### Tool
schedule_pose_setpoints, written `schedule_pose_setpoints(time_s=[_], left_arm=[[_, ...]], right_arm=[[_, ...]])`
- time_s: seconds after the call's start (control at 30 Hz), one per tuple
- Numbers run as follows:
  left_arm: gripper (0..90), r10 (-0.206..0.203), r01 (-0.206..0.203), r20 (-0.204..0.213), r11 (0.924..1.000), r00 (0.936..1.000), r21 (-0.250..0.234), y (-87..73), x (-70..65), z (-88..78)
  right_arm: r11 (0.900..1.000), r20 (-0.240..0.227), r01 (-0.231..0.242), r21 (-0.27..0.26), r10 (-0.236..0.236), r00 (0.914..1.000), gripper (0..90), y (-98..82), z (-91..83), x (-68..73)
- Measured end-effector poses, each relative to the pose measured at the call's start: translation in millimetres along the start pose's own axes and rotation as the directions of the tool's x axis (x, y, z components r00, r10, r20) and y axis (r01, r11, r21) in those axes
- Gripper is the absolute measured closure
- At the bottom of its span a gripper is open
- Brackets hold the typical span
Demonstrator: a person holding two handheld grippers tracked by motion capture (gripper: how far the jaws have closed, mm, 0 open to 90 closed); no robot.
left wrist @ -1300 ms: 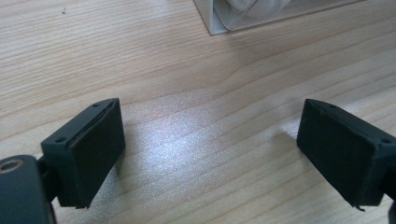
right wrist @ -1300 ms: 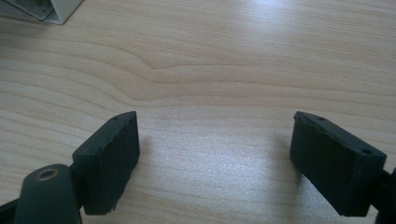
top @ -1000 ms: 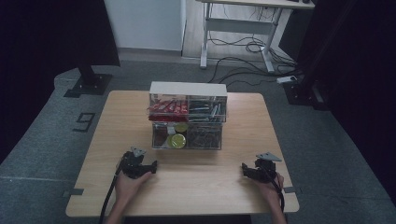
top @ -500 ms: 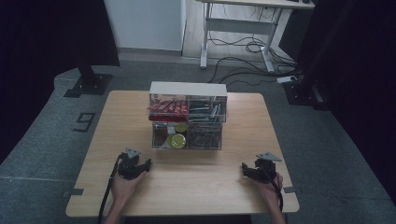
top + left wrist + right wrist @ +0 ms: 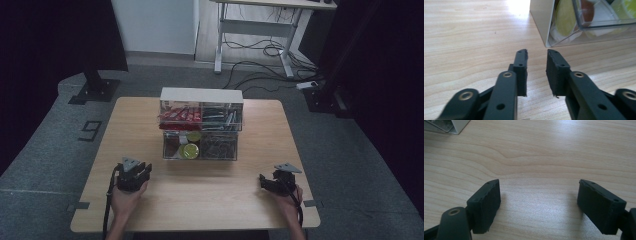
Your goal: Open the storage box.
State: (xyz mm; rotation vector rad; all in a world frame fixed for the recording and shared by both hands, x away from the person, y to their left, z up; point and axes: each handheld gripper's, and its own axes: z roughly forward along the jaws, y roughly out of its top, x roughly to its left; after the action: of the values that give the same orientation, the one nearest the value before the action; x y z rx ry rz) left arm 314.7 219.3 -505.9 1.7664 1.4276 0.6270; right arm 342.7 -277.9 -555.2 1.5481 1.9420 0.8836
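Observation:
A clear two-tier drawer organiser (image 5: 201,95) with a white top stands mid-table. Its upper drawers hold red packets (image 5: 180,115) and dark pens (image 5: 221,118). Below them, the lower drawers hold yellow-green round lids (image 5: 190,150) and dark clips (image 5: 220,147). My left gripper (image 5: 145,168) rests on the table in front of the organiser's left corner, held by a hand. Its jaws stand a narrow gap apart with nothing between them (image 5: 537,53), and they point at the organiser's corner (image 5: 544,30). My right gripper (image 5: 263,181) sits near the front right, wide open over bare wood (image 5: 539,185).
The wooden table (image 5: 150,115) has bare wood around the organiser. The organiser's corner (image 5: 454,126) shows at the top left of the right gripper view. Beyond the table there are a dark stand base (image 5: 95,90), a desk frame with cables (image 5: 260,50) and grey carpet.
My left gripper has shifted a little to the left and turned toward the organiser. The right gripper has stayed where it was.

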Motion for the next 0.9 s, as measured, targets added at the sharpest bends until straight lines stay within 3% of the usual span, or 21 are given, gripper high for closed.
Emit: schedule_pose_setpoints(time_s=[0.13,0.33,0.63,0.9], left_arm=[[82.4,-0.002,0.002,0.022,0.9999,0.9997,-0.012,2.1,1.0,-6.2],[88.6,0.005,-0.003,0.061,0.9998,0.9981,-0.019,5.3,1.2,-14.0],[90.0,0.006,-0.003,0.11,0.9996,0.9939,-0.027,9.1,-0.7,-20.9],[90.0,0.023,-0.018,0.129,0.9991,0.9914,-0.039,12.1,-6.6,-26.1]], right_arm=[[1.0,0.0,-0.002,-0.001,0.002,1.0,19.2,0.0,-0.1,-0.2],[1.0,0.001,-0.002,-0.002,0.002,1.0,19.4,0.0,0.0,-0.5],[1.0,0.002,-0.004,-0.002,0.004,1.0,19.5,0.1,0.1,-0.7],[1.0,0.007,-0.01,-0.002,0.01,0.9999,19.6,0.5,0.5,-0.8]])
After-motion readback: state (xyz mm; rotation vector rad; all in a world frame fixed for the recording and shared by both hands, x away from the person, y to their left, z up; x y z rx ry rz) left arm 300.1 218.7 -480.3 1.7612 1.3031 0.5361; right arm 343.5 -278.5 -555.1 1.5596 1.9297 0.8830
